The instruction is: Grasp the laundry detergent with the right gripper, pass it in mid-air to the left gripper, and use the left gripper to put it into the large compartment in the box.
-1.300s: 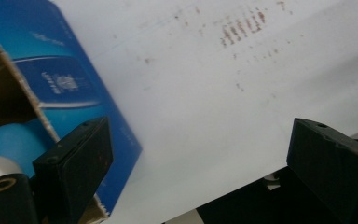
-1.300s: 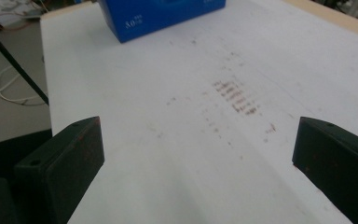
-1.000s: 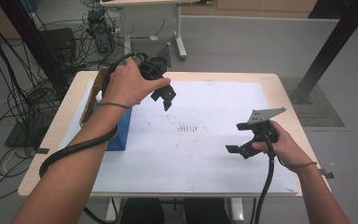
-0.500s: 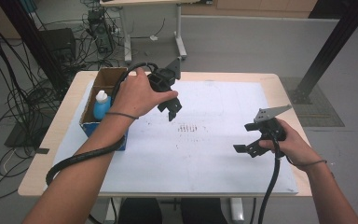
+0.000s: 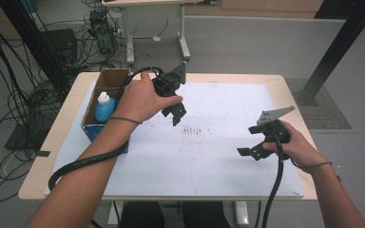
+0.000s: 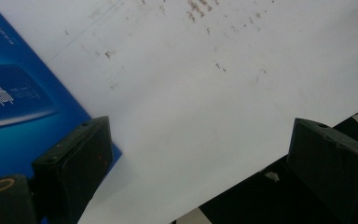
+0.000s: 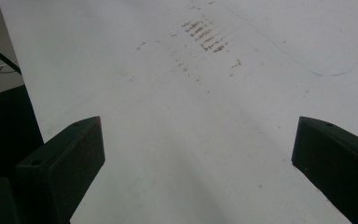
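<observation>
With both jaws spread empty, we judge our left gripper [image 5: 176,111] should approach the bottle [image 5: 105,107], at nine o'clock, squarely, while our right gripper [image 5: 253,141] waits.

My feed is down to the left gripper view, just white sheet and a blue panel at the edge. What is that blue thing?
Observer: It is the side of an open cardboard box with blue outer faces, standing at the left edge of the white table cover.
Operator: Anything in the box?
Observer: A blue plastic bottle with a white cap stands upright inside it.
Operator: Where is the other hand?
Observer: The right gripper is over the right part of the cover, jaws apart, nothing between them.
Operator: And mine?
Observer: The left gripper hangs over the cover just right of the box, open and holding nothing.
</observation>
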The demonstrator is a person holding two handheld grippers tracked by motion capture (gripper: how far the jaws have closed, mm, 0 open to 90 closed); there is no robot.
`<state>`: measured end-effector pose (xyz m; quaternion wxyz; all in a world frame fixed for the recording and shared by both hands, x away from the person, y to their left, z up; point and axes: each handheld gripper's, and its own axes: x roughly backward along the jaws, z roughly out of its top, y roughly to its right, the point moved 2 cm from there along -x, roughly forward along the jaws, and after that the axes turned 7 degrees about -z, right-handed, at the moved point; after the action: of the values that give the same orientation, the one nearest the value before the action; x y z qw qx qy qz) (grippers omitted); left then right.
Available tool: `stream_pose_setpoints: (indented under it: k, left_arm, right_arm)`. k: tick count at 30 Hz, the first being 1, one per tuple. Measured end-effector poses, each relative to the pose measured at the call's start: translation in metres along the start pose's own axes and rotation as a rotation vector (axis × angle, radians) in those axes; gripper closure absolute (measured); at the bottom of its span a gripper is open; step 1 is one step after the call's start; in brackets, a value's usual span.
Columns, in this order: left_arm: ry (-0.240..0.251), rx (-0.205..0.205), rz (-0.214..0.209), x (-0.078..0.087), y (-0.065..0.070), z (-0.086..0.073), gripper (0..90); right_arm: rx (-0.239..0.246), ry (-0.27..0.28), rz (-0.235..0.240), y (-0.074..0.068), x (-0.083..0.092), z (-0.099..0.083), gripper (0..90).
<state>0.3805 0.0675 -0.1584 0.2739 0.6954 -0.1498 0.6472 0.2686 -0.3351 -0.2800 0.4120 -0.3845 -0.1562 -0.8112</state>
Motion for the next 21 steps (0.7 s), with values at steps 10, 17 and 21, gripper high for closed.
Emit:
stream_pose_setpoints:
  k: [10,17,21]
  left_arm:
    - [-0.024,-0.003,-0.005,-0.018,-0.001,0.000,7.2]
    - [-0.039,-0.009,-0.008,-0.030,0.003,0.004,7.3]
    - [-0.042,-0.019,-0.009,-0.031,0.005,0.007,7.3]
  right_arm:
    - [0.009,-0.056,0.000,0.000,-0.002,0.006,2.7]
    - [0.010,-0.064,-0.005,0.000,-0.001,0.006,2.7]
    - [0.003,-0.064,-0.008,0.000,-0.001,0.005,2.7]
